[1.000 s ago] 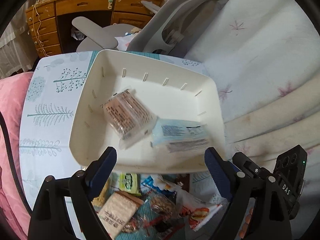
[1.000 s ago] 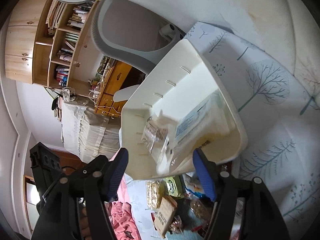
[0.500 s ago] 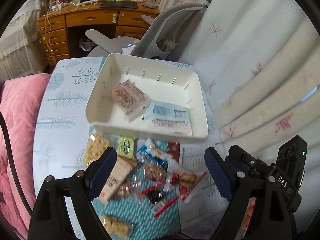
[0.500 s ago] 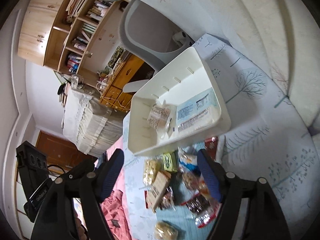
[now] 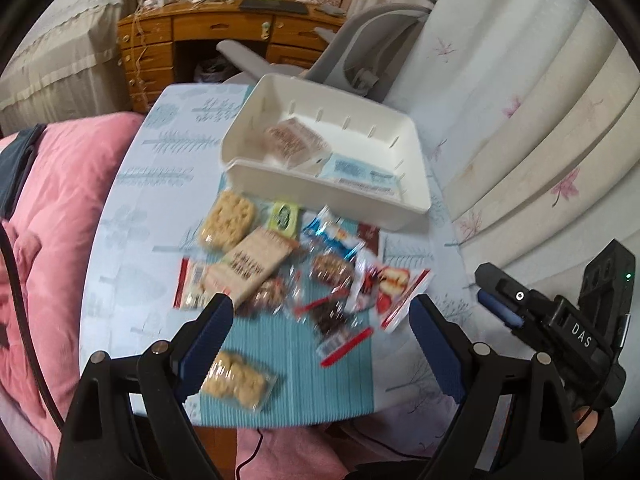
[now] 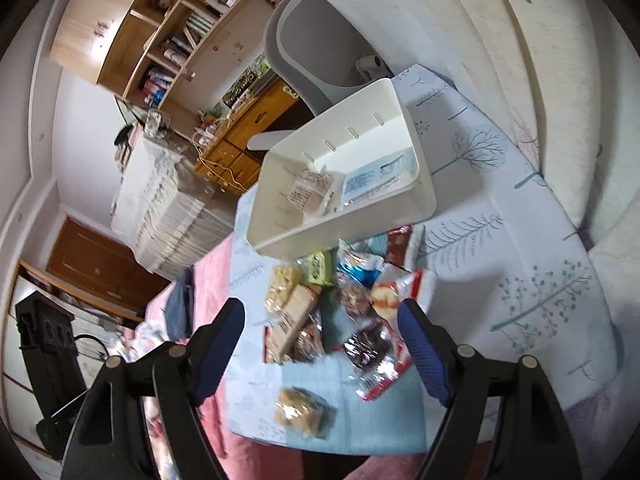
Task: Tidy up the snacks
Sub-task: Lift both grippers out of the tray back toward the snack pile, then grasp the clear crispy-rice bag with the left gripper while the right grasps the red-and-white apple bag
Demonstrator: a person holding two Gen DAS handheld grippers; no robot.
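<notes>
Bin: white bin (image 5: 416,184) at the table's (image 5: 132,216) far side holds two packets (one brown, one pale blue).
Jaws: left gripper (image 5: 320,320) and right gripper (image 6: 320,320) both wide apart, empty.

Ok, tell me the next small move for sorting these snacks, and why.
Probably lower the left gripper onto the dark snack packet lying between its open fingers. Only two packets lie in the white bin, the rest are scattered on the table, and both grippers are empty, the right gripper open too.
</notes>
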